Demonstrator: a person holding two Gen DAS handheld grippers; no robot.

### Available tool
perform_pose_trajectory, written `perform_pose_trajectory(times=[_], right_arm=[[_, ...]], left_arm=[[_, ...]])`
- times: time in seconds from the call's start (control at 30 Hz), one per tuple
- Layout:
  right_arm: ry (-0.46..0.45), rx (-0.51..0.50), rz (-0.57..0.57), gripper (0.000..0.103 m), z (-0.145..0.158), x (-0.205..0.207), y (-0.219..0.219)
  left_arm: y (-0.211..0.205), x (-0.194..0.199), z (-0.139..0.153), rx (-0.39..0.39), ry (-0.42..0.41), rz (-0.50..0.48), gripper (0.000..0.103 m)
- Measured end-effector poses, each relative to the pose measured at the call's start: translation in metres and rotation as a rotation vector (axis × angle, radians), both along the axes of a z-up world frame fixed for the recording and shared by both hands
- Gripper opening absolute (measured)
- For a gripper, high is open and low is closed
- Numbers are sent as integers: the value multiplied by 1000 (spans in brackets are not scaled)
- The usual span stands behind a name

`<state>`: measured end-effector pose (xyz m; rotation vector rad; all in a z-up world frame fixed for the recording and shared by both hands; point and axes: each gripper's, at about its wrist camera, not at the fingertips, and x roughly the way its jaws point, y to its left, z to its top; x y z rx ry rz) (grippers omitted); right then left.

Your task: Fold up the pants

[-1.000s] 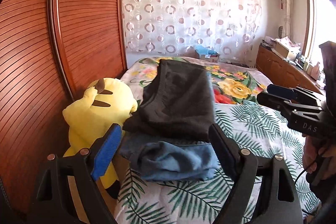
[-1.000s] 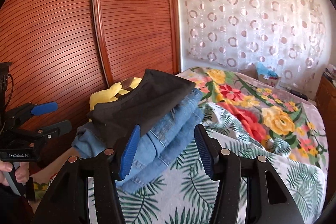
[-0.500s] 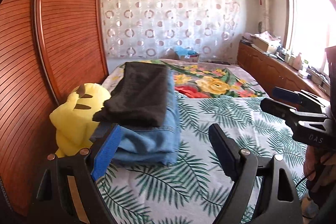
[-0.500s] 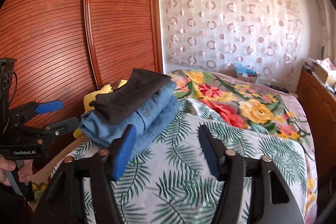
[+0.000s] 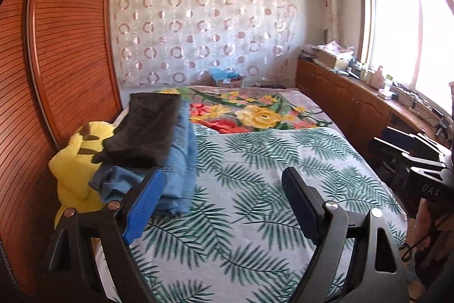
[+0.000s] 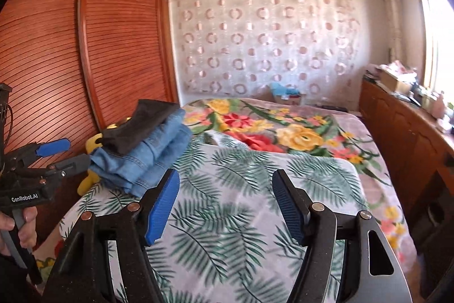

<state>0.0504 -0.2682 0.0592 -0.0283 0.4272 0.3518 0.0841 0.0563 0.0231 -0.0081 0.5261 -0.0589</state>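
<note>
A folded dark pair of pants [image 5: 147,129] lies on top of folded blue jeans [image 5: 181,161], stacked at the left edge of the bed [image 5: 255,189]. In the right wrist view the dark pants [image 6: 142,121] and jeans [image 6: 150,158] sit left of centre. My left gripper [image 5: 221,173] is open with nothing between its fingers, and its left pad stands just in front of the jeans. My right gripper [image 6: 226,175] is open too, over the leaf-print cover to the right of the stack. Each gripper shows at the edge of the other's view.
A yellow plush toy [image 5: 76,158] is wedged between the stack and the slatted wooden wardrobe [image 5: 56,47]. A floral blanket [image 5: 255,112] covers the far half of the bed. A cluttered wooden cabinet [image 5: 354,104] runs under the window on the right.
Both grippers have drawn back from the stack and swung right, so the clothes now sit farther off and to the left. The right jaws have widened. The stack has stayed put.
</note>
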Motion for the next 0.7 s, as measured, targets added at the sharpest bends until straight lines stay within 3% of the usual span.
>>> perform_pose_trajectory(times=[0.27,0.7], right_arm=[[32,26,-71,70,5,-20,5],[-62,35,-115,70,27,-61,21]], left_arm=[[-29,-11,0,-9,-9,-42,85],[-50,-36,34,2,-89,-66,85]])
